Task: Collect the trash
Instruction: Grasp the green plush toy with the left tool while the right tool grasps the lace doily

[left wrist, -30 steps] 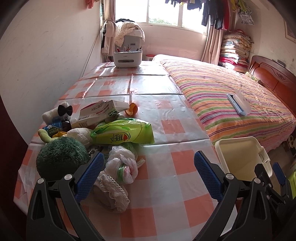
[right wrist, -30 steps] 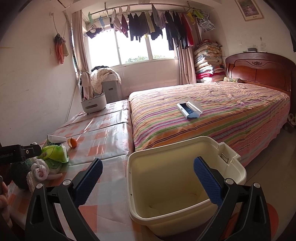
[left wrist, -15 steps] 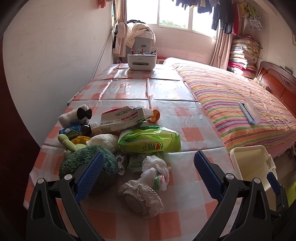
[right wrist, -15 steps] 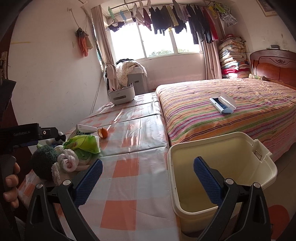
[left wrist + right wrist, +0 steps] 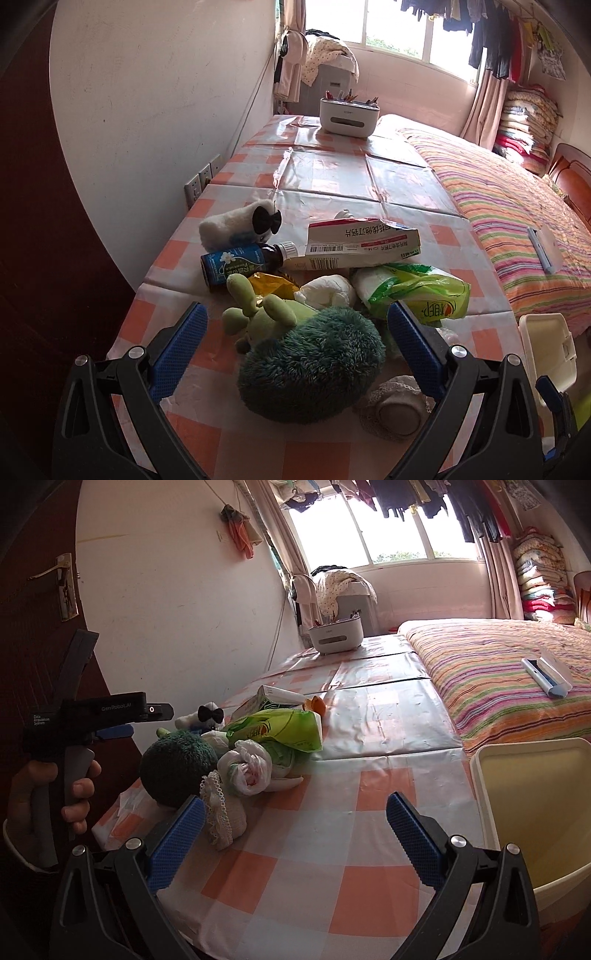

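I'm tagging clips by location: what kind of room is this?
A home bedroom, most likely: a striped bed, folded quilts stacked by the window, and laundry hanging above it.

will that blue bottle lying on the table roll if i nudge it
Probably: the blue bottle lies on its side and looks round. The yellow wrapper and medicine box beside it may stop it. It looks rigid, possibly slick.

The checked-cloth worktop [image 5: 332, 184] carries a cluttered heap: green plush toy [image 5: 310, 365], blue bottle [image 5: 240, 264], cardboard box [image 5: 362, 242], green bag [image 5: 417, 291], and a far white organizer [image 5: 349, 116].
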`<state>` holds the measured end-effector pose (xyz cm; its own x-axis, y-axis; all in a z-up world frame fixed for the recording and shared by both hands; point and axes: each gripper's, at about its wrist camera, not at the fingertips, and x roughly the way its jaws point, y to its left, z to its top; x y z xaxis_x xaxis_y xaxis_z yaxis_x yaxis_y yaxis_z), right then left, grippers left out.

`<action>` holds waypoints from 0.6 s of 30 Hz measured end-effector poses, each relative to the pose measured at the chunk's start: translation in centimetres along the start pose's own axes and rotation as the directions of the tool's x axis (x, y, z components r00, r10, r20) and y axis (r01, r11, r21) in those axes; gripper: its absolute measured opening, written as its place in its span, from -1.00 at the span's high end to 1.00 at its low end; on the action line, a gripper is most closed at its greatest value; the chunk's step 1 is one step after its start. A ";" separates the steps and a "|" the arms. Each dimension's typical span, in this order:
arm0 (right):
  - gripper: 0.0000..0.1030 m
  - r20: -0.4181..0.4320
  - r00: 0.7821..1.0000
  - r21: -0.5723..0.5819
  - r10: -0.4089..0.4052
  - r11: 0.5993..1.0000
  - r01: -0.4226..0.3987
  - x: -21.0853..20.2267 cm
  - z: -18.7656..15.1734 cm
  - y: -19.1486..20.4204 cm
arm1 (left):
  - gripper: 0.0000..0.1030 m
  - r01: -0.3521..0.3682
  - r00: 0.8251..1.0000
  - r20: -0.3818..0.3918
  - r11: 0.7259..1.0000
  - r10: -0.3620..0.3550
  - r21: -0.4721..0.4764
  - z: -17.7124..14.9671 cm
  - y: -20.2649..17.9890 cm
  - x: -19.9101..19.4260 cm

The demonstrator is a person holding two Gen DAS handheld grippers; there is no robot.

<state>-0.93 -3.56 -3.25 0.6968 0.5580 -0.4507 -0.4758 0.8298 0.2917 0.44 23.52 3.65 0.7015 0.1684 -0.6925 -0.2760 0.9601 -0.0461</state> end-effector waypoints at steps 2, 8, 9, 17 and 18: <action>-0.86 -0.040 0.997 -0.007 0.067 0.998 -0.068 1.1 0.0 1.1 | -0.87 0.011 1.000 -0.015 1.000 -0.011 0.004 -0.2 0.5 0.4; -0.86 -0.160 0.974 0.030 0.158 0.987 -0.155 5.3 0.1 2.8 | -0.87 0.036 0.999 -0.036 0.996 -0.033 0.080 -1.1 0.4 0.4; -0.86 -0.177 0.970 0.035 0.168 0.986 -0.164 5.9 0.0 2.9 | -0.87 0.050 0.998 -0.043 0.994 -0.047 0.092 -1.3 0.3 0.5; -0.86 -0.258 0.951 0.045 0.172 0.985 -0.166 9.5 -0.3 3.6 | -0.87 0.078 0.993 -0.100 0.988 -0.065 0.131 -2.3 0.0 1.8; -0.86 -0.261 0.951 0.043 0.168 0.986 -0.162 9.8 -0.2 3.8 | -0.87 0.090 0.991 -0.111 0.989 -0.077 0.119 -2.4 0.2 2.1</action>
<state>4.01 5.06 -6.78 0.4427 0.6668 -0.5994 -0.5591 0.7279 0.3969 0.28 23.50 0.52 0.6434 0.0678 -0.7625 -0.1313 0.9911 -0.0226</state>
